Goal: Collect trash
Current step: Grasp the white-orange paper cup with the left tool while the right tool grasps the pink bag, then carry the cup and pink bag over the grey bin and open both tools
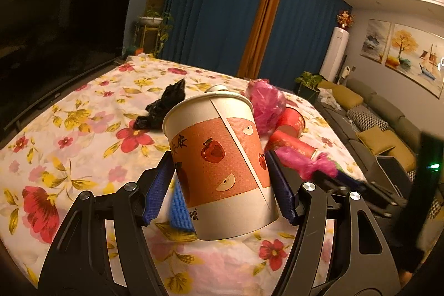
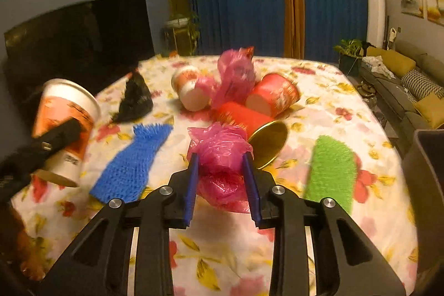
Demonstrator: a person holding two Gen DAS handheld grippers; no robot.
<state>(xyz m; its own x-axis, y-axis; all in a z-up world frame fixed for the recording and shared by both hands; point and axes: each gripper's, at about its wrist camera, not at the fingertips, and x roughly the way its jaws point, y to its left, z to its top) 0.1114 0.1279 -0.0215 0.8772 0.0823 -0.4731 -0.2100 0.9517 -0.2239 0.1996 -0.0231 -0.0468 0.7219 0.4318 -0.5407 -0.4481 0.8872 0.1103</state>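
Observation:
My left gripper [image 1: 218, 157] is shut on an orange-and-white paper cup [image 1: 216, 165], held tilted above the flowered tablecloth [image 1: 83, 129]. The same cup [image 2: 66, 126] shows at the left of the right wrist view. My right gripper [image 2: 220, 157] is shut on a crumpled pink plastic bag [image 2: 219, 149], which bulges above and below the blue pads. Scattered on the cloth are a black bag [image 2: 136, 99], a second pink bag [image 2: 236, 74], a small orange cup [image 2: 188, 90], a red cup [image 2: 274, 95] and a red cup with a gold inside [image 2: 249, 124], all lying on their sides.
A blue knitted cloth [image 2: 130, 162] and a green one [image 2: 333, 171] lie flat on the table. A dark bin [image 2: 427, 185] stands off the table's right edge. A television [image 1: 55, 32] borders the left side, and a sofa [image 1: 374, 115] runs along the right.

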